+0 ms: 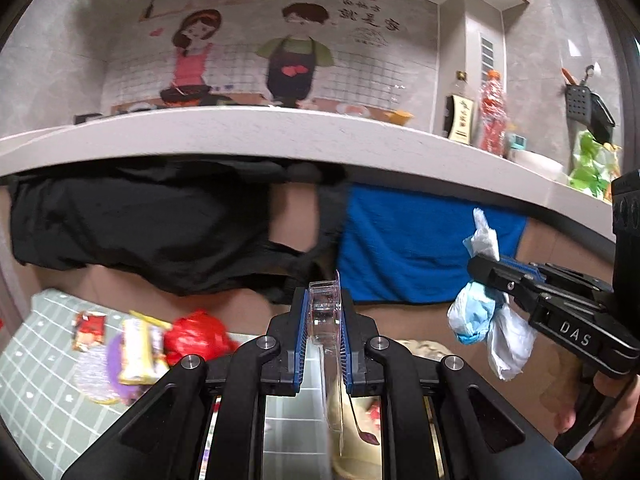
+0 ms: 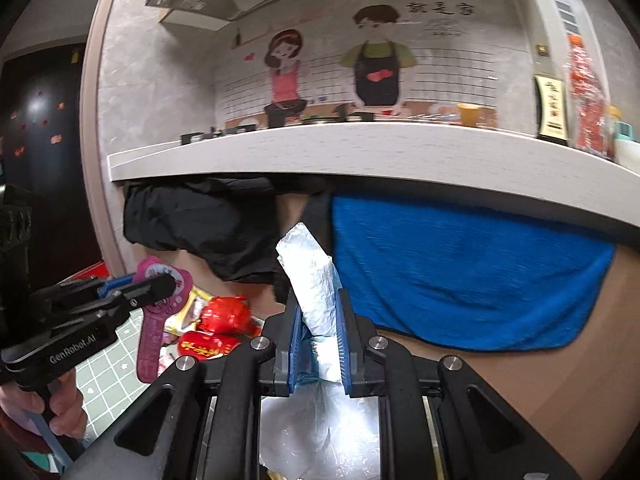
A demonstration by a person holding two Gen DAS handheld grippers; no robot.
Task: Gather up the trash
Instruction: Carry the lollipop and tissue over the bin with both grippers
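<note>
My left gripper (image 1: 325, 334) is shut on a clear plastic blister pack (image 1: 327, 320), held in the air; from the right wrist view (image 2: 160, 284) it shows with a pink card backing (image 2: 156, 320). My right gripper (image 2: 318, 322) is shut on a crumpled white and blue plastic bag (image 2: 310, 280), also held up; it shows at the right of the left wrist view (image 1: 486, 276), the bag (image 1: 480, 312) hanging from it. More trash lies on the green checked mat (image 1: 36, 380): a red crumpled wrapper (image 1: 196, 336), a yellow and white snack packet (image 1: 138, 352), a small red packet (image 1: 89, 328).
A white countertop (image 1: 280, 132) runs across ahead, with bottles (image 1: 494, 112) and a green bag (image 1: 592, 164) at its right. A black cloth (image 1: 140, 224) and a blue towel (image 1: 420, 248) hang below it. Brown cabinet front behind.
</note>
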